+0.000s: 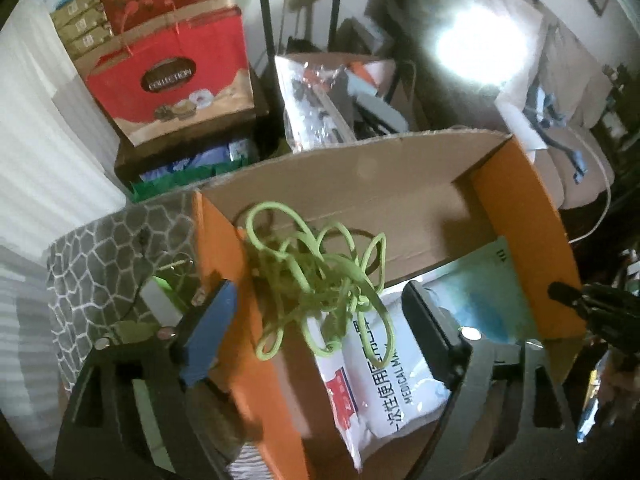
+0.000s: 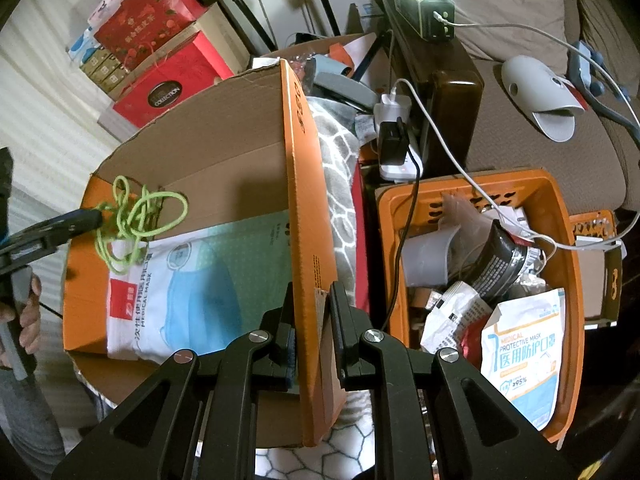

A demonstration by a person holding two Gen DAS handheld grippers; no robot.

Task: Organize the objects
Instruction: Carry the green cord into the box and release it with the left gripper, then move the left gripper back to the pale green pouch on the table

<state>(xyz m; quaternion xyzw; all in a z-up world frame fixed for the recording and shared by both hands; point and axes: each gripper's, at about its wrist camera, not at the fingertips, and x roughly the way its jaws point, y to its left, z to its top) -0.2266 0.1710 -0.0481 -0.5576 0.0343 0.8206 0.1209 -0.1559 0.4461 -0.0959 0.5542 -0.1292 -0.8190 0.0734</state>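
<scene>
An open cardboard box with orange flaps holds a white and blue medical mask pack; the box and pack also show in the right wrist view. A tangled lime-green cord hangs over the box's left flap and the pack, also seen from the right. My left gripper is open, its fingers straddling the left flap, the cord between them. My right gripper is shut on the box's right orange flap.
An orange plastic basket to the right holds mask packs, pouches and a grey cup. Chargers and white cables lie behind it. Red gift bags stand behind the box. A grey patterned cloth lies under the box. A sofa lies at the right.
</scene>
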